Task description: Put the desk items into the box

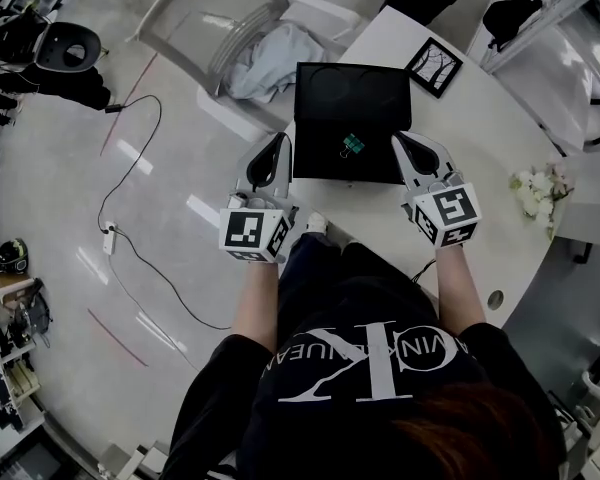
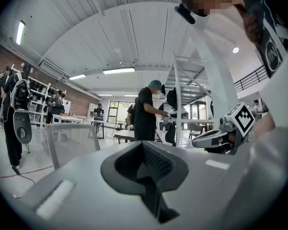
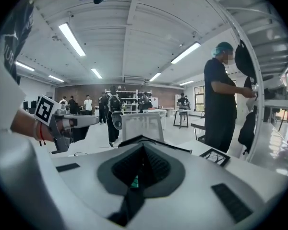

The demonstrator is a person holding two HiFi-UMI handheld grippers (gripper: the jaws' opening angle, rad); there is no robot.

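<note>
A black open box lies on the white table in front of me. Inside it, near the front wall, sits a small green puzzle cube. My left gripper hovers at the box's left front corner, jaws shut and empty. My right gripper hovers at the right front corner, also shut and empty. In the left gripper view the shut jaws point out into the room. Past the shut right gripper in its own view shows the box rim and a sliver of green.
A black-framed picture lies on the table right of the box, with white flowers farther right. A chair with grey cloth stands behind the table. Cables run across the floor at left. People stand in the background.
</note>
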